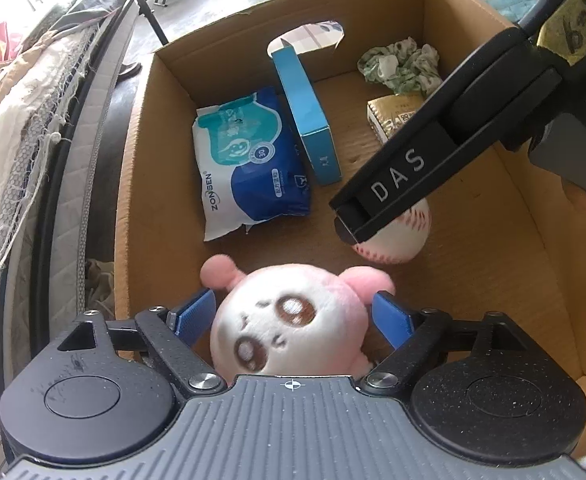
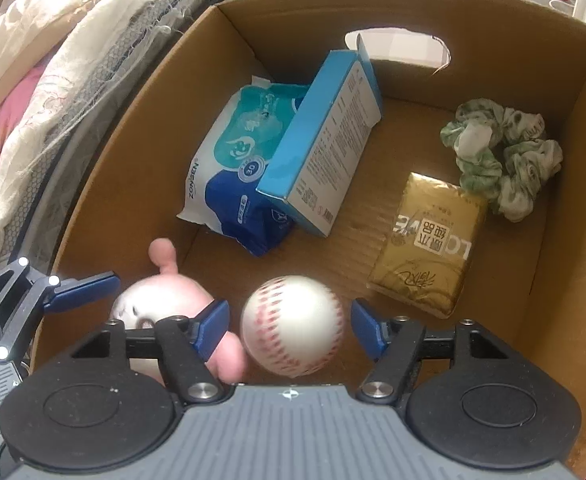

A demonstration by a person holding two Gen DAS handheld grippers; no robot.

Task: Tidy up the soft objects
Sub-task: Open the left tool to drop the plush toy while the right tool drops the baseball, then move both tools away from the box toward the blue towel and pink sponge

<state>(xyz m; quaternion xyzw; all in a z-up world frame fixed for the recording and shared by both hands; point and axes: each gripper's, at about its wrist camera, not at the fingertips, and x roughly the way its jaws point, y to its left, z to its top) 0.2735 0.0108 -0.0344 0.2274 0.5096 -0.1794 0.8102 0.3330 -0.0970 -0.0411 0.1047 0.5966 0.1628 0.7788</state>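
A pink and white plush toy (image 1: 289,320) sits between the blue pads of my left gripper (image 1: 293,312), over the near end of a cardboard box (image 1: 133,160). The jaws stand wide beside its head; contact is not clear. In the right wrist view the plush (image 2: 141,304) shows at lower left. A soft baseball (image 2: 293,324) lies between the open fingers of my right gripper (image 2: 291,328), with gaps on both sides and a blurred outline. The ball also shows in the left wrist view (image 1: 393,240) under the right gripper's black body.
On the box floor lie a blue wet-wipes pack (image 2: 233,168), a light blue carton (image 2: 325,140) leaning on it, a gold tissue packet (image 2: 425,244) and a green-white scrunchie (image 2: 501,152). A bed with fringed covers (image 2: 53,60) runs along the box's left side.
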